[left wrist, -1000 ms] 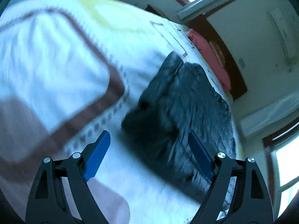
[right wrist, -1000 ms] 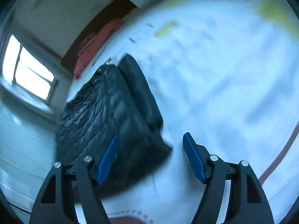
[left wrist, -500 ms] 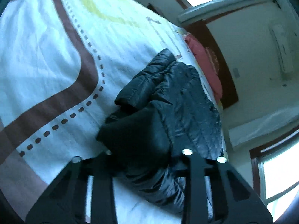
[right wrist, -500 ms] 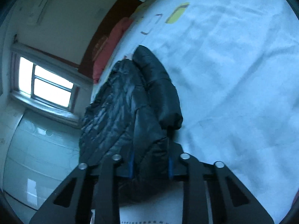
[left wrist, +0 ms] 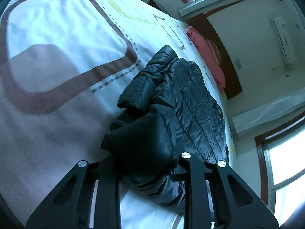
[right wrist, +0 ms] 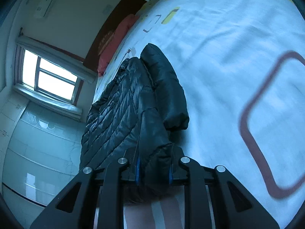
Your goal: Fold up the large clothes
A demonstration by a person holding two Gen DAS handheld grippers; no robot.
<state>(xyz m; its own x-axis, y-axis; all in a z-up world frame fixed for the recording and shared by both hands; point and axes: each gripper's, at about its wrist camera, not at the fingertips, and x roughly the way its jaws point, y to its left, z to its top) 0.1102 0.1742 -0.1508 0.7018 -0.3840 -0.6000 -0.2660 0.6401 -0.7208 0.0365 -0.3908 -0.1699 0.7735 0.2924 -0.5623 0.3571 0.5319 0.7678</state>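
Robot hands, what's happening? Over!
Left gripper and right gripper both clamped on black puffer jacket. Jacket lying on bed sheet. Nothing blocking.

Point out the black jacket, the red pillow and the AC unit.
black jacket [left wrist: 192,103]: left wrist view, quilted body panel.
red pillow [left wrist: 206,52]: left wrist view, middle of its face.
AC unit [left wrist: 283,38]: left wrist view, front cover.

Bare bedspread [left wrist: 63,38] filled the frame's left; the black jacket [left wrist: 171,103] blocked the centre, a red pillow [left wrist: 207,57] beyond.
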